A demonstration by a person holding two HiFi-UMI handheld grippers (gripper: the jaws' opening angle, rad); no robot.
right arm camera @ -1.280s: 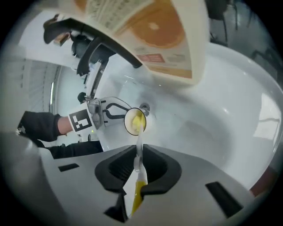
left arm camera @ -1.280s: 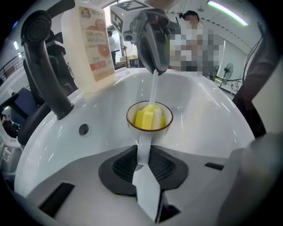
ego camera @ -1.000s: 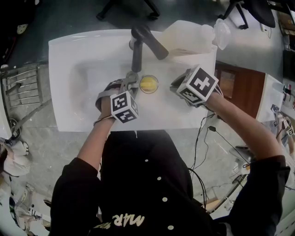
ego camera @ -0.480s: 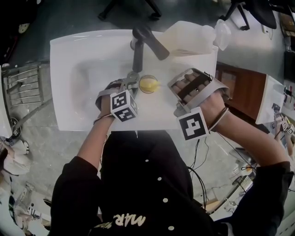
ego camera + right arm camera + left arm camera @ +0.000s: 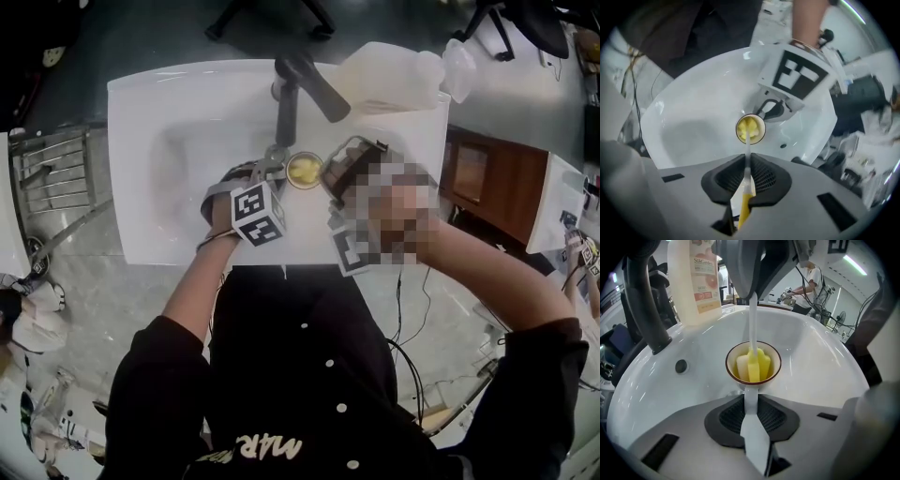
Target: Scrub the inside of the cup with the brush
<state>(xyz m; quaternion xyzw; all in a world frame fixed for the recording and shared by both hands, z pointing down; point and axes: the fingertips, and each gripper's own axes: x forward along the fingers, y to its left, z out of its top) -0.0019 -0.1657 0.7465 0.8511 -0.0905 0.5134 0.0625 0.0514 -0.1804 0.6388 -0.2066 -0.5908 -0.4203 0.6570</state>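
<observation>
Over the sink [image 5: 825, 357], left gripper [image 5: 751, 404] clamps the upright cup [image 5: 775, 363] by its handle; right gripper [image 5: 746, 176] grips the brush [image 5: 746, 157], head inside cup. Steady the cup; press the head against wall and base while twisting

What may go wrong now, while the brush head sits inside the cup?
1. The left gripper holds the cup only by its thin handle, so sideways pushing from the brush may twist the cup loose into the sink.
2. The right gripper pinches a slim brush stem, which may slip or bend between the fingers.
</observation>
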